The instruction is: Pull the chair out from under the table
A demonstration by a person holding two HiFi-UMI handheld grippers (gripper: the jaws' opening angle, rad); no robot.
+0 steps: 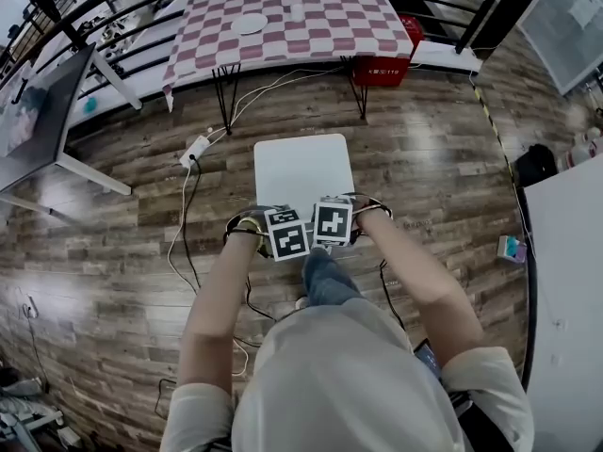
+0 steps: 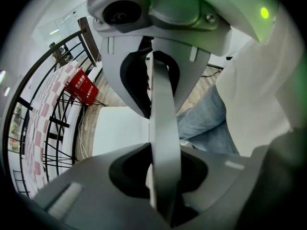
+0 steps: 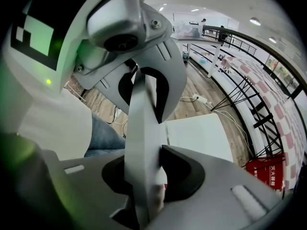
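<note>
Now, with your left gripper [image 2: 160, 133] and right gripper [image 3: 144, 138] both clamped on the back of the chair [image 1: 301, 168] at 6 o'clock and its seat standing clear of the table [image 1: 349, 17] at 12 o'clock, pull evenly, straight toward yourself.

The chair [image 1: 302, 170] stands on the floor [image 1: 113, 281] in front of the bench [image 1: 320, 26], clear of it. On the bench lies a plate [image 1: 250, 24]. A box [image 1: 382, 64] sits beneath its right end. A power strip [image 1: 195, 149] lies left of the chair. At the chair's near edge the left tongs [image 2: 162, 143] and right tongs [image 3: 144, 147] sit side by side, its back between each pair of jaws.
</note>
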